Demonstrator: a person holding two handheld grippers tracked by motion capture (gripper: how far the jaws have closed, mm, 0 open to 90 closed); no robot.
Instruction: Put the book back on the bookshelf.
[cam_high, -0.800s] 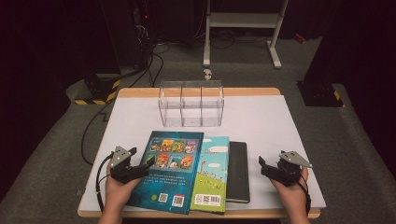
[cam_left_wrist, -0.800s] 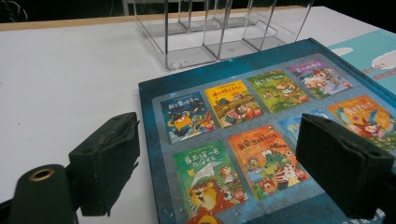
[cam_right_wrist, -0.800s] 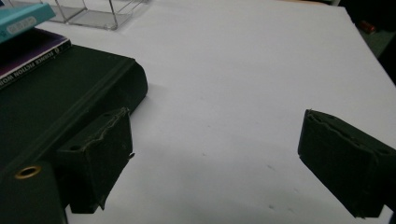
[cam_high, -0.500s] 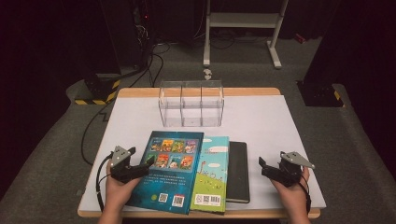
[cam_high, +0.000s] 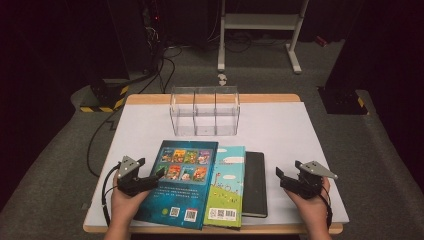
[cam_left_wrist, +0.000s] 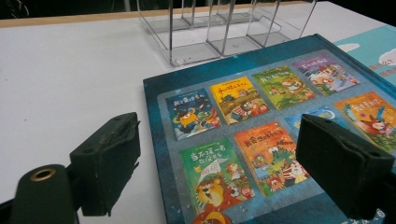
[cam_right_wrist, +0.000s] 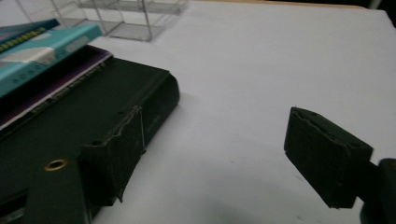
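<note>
Three books lie overlapped at the table's near edge: a dark blue picture book (cam_high: 182, 187) on top at the left, a light teal book (cam_high: 227, 182) under it, and a black book (cam_high: 255, 180) at the right. My left gripper (cam_high: 156, 177) is open at the blue book's left edge. In the left gripper view the left gripper (cam_left_wrist: 224, 172) has one jaw over the bare table and the other over the blue book (cam_left_wrist: 261, 116), without pressing it. My right gripper (cam_high: 281, 179) stands open just right of the black book. In the right gripper view, the right gripper (cam_right_wrist: 219, 156) is over white tabletop beside the black book (cam_right_wrist: 93, 107).
A clear acrylic organizer (cam_high: 205, 110) with three compartments stands upright at the back middle of the white table (cam_high: 280, 130). Cables trail off the table's left side onto the floor. A metal stand (cam_high: 260, 22) is behind the table.
</note>
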